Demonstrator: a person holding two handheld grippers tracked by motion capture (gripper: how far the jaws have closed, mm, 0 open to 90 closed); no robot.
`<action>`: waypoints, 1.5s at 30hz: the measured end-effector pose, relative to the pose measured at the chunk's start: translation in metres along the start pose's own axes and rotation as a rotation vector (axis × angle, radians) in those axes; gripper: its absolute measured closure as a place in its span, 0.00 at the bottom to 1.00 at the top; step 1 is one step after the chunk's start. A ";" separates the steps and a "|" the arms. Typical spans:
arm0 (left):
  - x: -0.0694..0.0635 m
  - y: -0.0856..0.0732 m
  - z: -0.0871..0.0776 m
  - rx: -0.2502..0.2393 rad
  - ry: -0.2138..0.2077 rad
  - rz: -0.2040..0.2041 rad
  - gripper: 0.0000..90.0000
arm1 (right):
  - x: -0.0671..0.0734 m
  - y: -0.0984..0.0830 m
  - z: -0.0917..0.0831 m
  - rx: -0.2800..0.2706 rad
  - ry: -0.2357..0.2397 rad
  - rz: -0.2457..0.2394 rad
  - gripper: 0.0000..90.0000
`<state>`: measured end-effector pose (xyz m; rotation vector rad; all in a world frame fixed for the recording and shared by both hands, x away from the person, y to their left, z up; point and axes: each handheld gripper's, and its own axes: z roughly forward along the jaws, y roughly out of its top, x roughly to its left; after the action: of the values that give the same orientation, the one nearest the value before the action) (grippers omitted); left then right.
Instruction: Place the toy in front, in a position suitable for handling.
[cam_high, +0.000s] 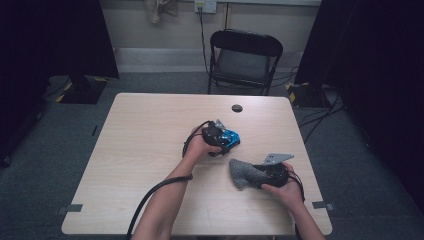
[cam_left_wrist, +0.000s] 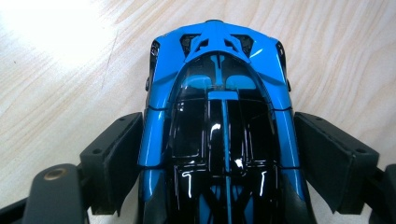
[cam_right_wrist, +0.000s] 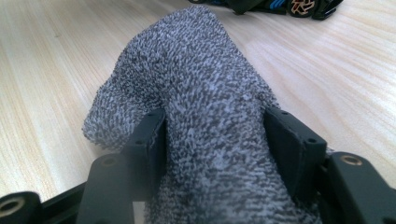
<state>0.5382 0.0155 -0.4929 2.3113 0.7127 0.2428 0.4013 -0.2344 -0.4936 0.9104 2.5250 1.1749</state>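
Chair (cam_high: 244, 59) behind table (cam_high: 145, 150), nothing blocking

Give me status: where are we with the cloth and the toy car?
Done: the right gripper is shut on the grey cloth, bunched between its jaws. The left gripper straddles the blue toy car on the table; whether its pads press the car's sides I can't tell. In hand: cloth and car sit apart, with bare table between them. Left: likely bringing the cloth onto the car; no contact yet.
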 end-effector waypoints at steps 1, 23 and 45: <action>0.000 0.000 0.000 0.000 0.000 0.000 0.20 | 0.000 0.000 0.000 0.000 0.000 0.000 0.46; -0.001 0.003 0.004 -0.011 0.008 0.006 0.20 | 0.000 0.000 0.000 -0.004 0.003 0.000 0.45; -0.005 0.010 -0.007 0.036 0.020 -0.011 0.21 | 0.000 -0.001 0.000 -0.004 0.003 -0.002 0.45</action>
<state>0.5353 0.0105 -0.4809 2.3415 0.7460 0.2504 0.4014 -0.2347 -0.4942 0.9062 2.5244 1.1805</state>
